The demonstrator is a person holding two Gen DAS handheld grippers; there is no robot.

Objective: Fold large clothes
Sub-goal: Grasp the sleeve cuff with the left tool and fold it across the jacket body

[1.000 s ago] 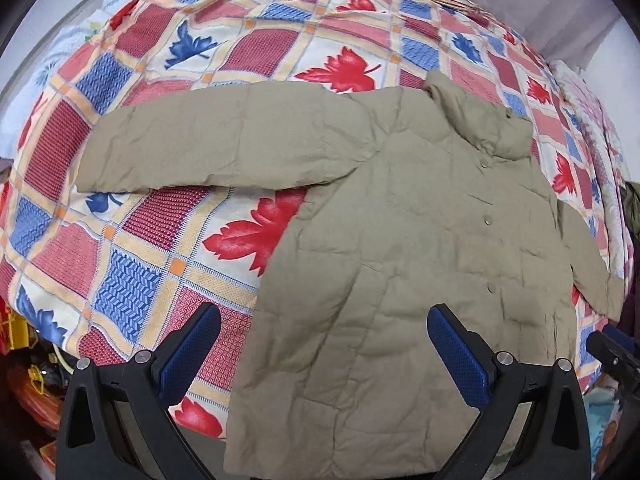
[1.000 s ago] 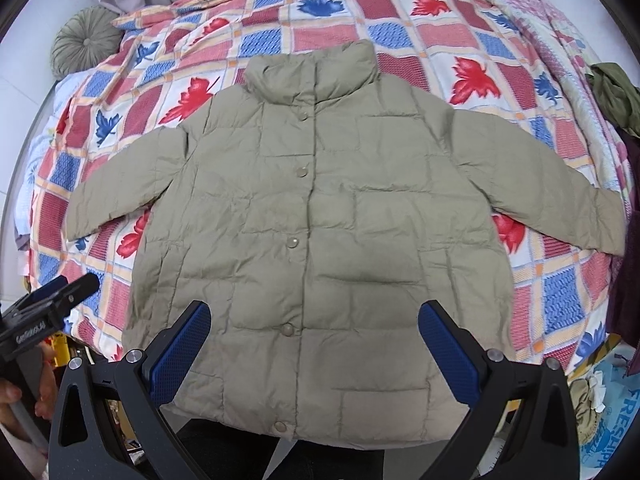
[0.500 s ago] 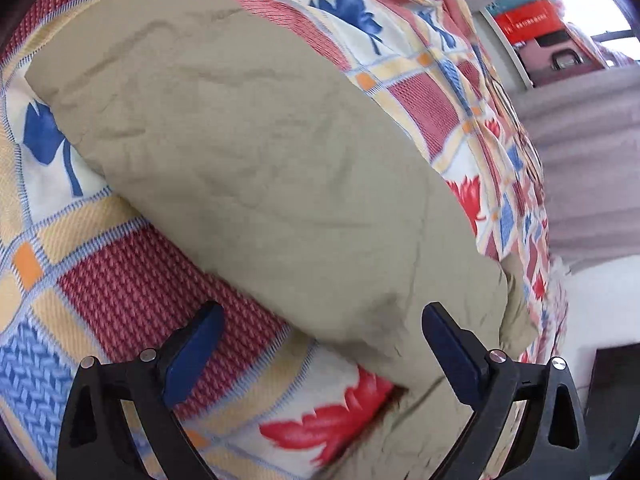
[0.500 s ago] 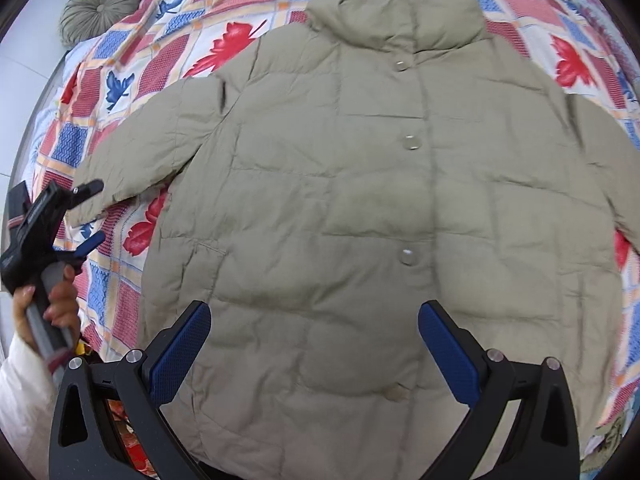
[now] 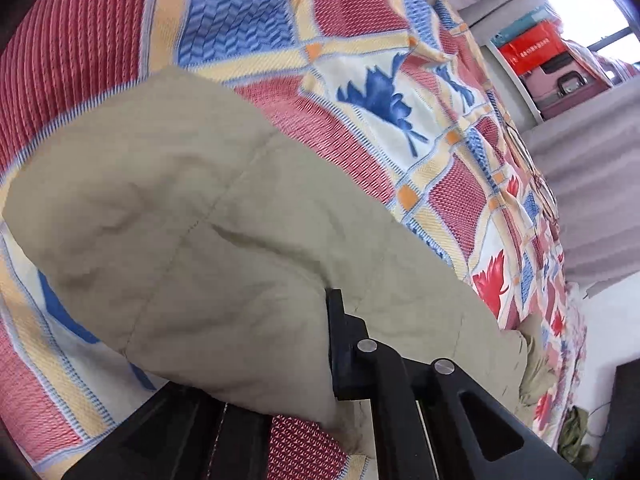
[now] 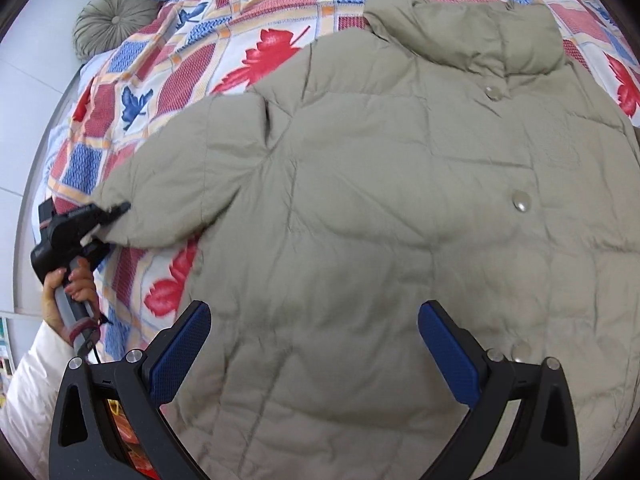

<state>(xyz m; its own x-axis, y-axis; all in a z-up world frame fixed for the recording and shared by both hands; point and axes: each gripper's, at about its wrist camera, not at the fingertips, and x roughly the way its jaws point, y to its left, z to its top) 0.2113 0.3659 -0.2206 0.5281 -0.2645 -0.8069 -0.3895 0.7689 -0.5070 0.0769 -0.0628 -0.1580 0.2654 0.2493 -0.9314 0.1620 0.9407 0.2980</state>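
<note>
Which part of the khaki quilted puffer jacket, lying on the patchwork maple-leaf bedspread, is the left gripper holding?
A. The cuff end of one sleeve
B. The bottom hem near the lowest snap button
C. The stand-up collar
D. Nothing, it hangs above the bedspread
A: in the right wrist view the left gripper is shut on the sleeve cuff of the khaki quilted puffer jacket, far from its collar.

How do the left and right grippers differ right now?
The left gripper is shut on the jacket's sleeve; the right gripper is open and holds nothing. The left sits at the sleeve's end; the right hangs over the jacket body. Both have black frames.
</note>
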